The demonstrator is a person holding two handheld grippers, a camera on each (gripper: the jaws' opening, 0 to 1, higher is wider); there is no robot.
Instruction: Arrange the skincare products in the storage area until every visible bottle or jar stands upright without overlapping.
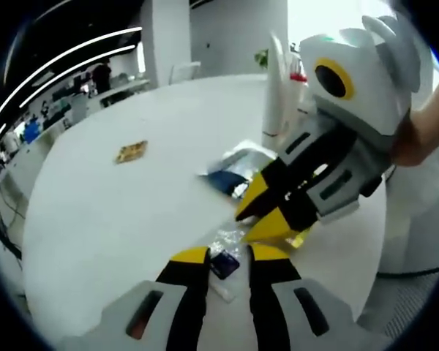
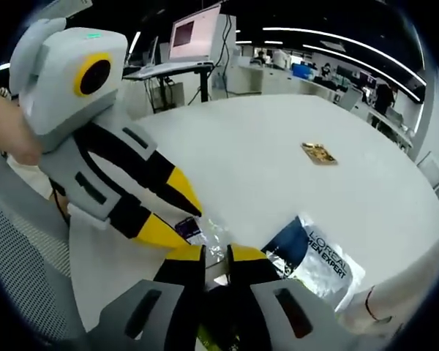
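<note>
On the round white table (image 1: 117,212) my left gripper (image 1: 228,254) is open, with a small dark blue sachet (image 1: 224,263) lying between its yellow tips on crinkled clear plastic (image 1: 227,238). My right gripper (image 1: 257,219) comes in from the right, tips just past the sachet, jaws close together on a yellowish clear packet (image 1: 296,239). In the right gripper view my right gripper (image 2: 217,254) stands close behind the sachet (image 2: 190,228), and the left gripper (image 2: 184,223) reaches in from the left. A blue and white L'Oreal pouch (image 2: 314,256) lies flat to the right.
A small gold packet (image 1: 132,151) (image 2: 318,153) lies alone further out on the table. A tall white bottle (image 1: 275,95) stands behind the pouch (image 1: 230,175). Something white lies by the table edge (image 2: 366,303). Desks, monitors and chairs ring the table.
</note>
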